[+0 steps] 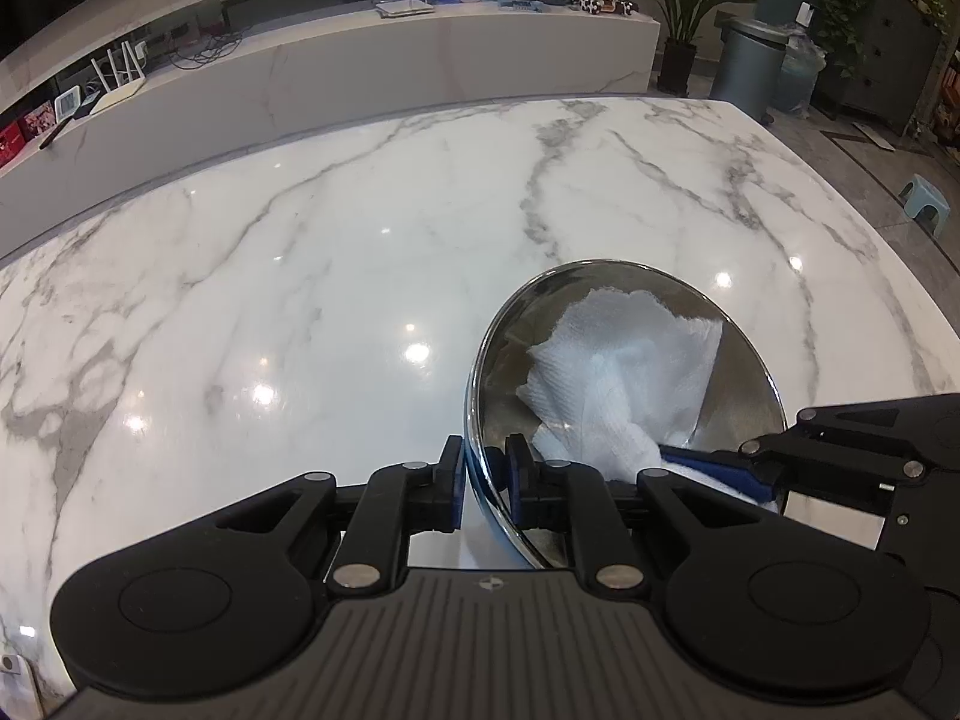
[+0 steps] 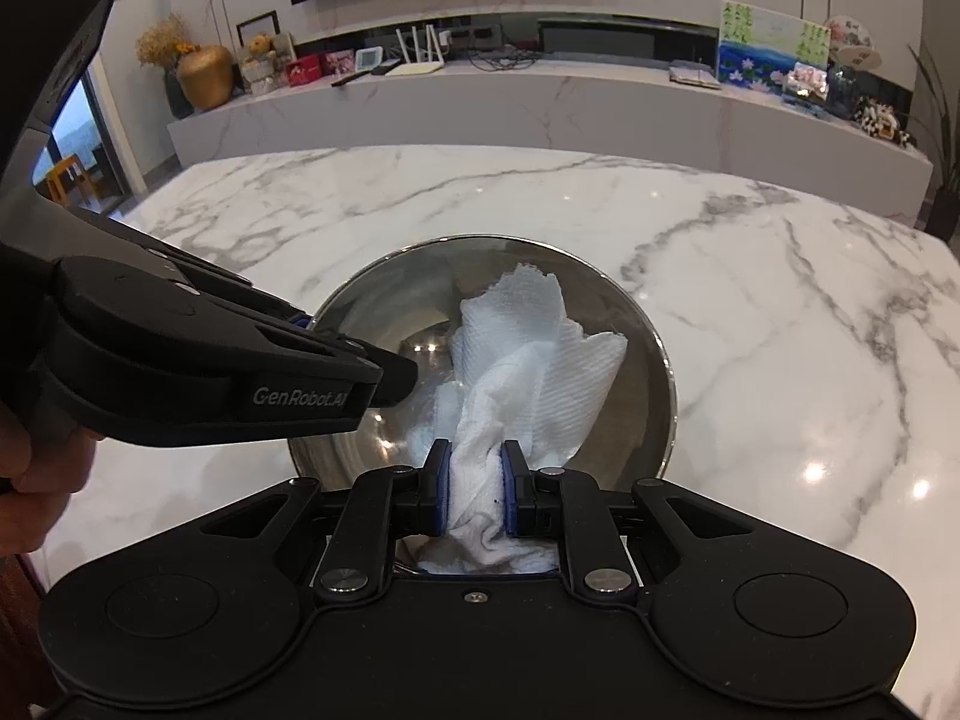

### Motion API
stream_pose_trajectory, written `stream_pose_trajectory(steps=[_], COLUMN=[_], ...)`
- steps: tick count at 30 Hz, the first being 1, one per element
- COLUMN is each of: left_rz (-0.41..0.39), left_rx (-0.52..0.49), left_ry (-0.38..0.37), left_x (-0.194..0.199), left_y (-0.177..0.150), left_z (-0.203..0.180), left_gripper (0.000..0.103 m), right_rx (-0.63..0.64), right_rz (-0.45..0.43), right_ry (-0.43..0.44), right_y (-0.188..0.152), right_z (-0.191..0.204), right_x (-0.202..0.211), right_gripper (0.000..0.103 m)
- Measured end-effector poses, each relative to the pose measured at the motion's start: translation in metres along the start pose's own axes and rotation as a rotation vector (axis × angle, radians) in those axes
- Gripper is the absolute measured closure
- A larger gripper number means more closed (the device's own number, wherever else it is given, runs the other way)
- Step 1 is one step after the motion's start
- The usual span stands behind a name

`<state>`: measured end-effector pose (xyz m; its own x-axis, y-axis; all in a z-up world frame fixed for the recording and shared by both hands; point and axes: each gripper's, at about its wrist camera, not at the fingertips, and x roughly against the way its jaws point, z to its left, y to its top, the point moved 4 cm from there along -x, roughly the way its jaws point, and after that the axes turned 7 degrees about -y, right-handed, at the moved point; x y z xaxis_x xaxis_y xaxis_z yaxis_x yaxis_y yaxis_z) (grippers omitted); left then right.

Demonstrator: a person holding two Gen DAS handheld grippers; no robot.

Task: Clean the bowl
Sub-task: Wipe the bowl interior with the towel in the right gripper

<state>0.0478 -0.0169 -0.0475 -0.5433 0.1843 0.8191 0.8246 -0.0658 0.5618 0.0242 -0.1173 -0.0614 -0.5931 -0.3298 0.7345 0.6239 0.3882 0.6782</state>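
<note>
Round polished stainless-steel bowl point(image 2: 636, 354) sits on the white, grey-veined marble bench point(image 2: 780, 360), toward the near edge. In the left wrist view the bowl point(image 1: 744, 396) looks tipped, its near rim raised and its mouth facing away from the camera; whether its base is fully on the bench cannot be told.

Left gripper point(image 1: 485, 483): jaws narrow, closed on the bowl's near-left rim. One blue pad is outside the wall, the other inside, with the bright rim edge passing between them. In the right wrist view the left gripper point(image 2: 384, 381) enters from the left, with its tip over the bowl's left rim. Part of a hand point(image 2: 36, 462) shows at the left edge behind it.

Right gripper point(image 2: 474, 489): jaws narrow, pinching a crumpled white paper towel point(image 2: 540, 360). The twisted neck of the towel runs straight through the gap between the blue pads. Its loose tail bunches below the jaws. The wider, ribbed part fans forward and upward from the jaws into the bowl, lying against the inner wall and floor. The jaws themselves sit just over the bowl's near rim.

In the left wrist view the paper towel point(image 1: 624, 372) fills much of the bowl's interior. The right gripper point(image 1: 714, 465) comes in from the right, its fingers reaching the towel's lower end at the near rim.

Bowl interior is reflective; any residue cannot be made out.

Behind the bench: a long white marble ledge point(image 2: 540, 102) with clutter.
</note>
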Motion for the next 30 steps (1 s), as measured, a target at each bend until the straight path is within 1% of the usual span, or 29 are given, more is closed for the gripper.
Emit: stream_pose_trajectory(steps=[5, 9, 11, 12, 13, 14, 15, 16, 18, 21, 23, 25, 26, 30], left_rz=[-0.003, -0.007, -0.010, -0.009, -0.002, 0.009, 0.024, 0.037, 0.065, 0.075, 0.075, 0.076, 0.076, 0.066], left_rx=[-0.020, -0.013, 0.001, 0.013, 0.030, 0.048, 0.074, 0.107, 0.163, 0.183, 0.180, 0.167, 0.160, 0.144], left_ry=[0.017, 0.015, 0.010, 0.011, 0.010, 0.009, -0.006, -0.027, -0.075, -0.098, -0.110, -0.135, -0.137, -0.125], left_x=[0.000, 0.000, 0.001, 0.000, 0.000, 0.000, -0.002, -0.003, -0.004, -0.005, -0.005, -0.004, -0.004, -0.004], left_y=[-0.002, -0.002, -0.003, -0.004, -0.005, -0.006, -0.008, -0.009, -0.011, -0.012, -0.012, -0.012, -0.012, -0.009], left_z=[-0.002, -0.001, 0.000, 0.002, 0.004, 0.006, 0.009, 0.012, 0.017, 0.020, 0.019, 0.015, 0.014, 0.012], left_gripper=[0.091, 0.091, 0.089, 0.086, 0.076, 0.070, 0.060, 0.059, 0.059, 0.059, 0.065, 0.080, 0.082, 0.083], right_rx=[0.099, 0.099, 0.093, 0.095, 0.097, 0.090, 0.083, 0.075, 0.058, 0.049, 0.047, 0.050, 0.054, 0.047], right_rz=[-0.032, -0.025, -0.024, -0.025, -0.025, -0.023, -0.021, -0.019, -0.018, -0.020, -0.025, -0.031, -0.033, -0.038], right_ry=[-0.101, -0.091, -0.082, -0.080, -0.078, -0.074, -0.070, -0.065, -0.056, -0.050, -0.051, -0.052, -0.053, -0.053], right_y=[-0.001, -0.002, -0.002, -0.002, -0.002, -0.002, -0.002, -0.002, -0.002, -0.003, -0.004, -0.004, -0.004, -0.003], right_z=[0.007, 0.005, 0.004, 0.003, 0.003, 0.002, 0.001, 0.000, -0.003, -0.004, -0.003, -0.002, -0.002, -0.002], right_x=[0.004, 0.002, 0.001, 0.001, 0.001, 0.000, 0.000, -0.001, -0.002, -0.002, -0.002, -0.002, -0.002, -0.004], right_gripper=[0.089, 0.089, 0.089, 0.089, 0.089, 0.089, 0.089, 0.089, 0.089, 0.089, 0.089, 0.089, 0.089, 0.089])
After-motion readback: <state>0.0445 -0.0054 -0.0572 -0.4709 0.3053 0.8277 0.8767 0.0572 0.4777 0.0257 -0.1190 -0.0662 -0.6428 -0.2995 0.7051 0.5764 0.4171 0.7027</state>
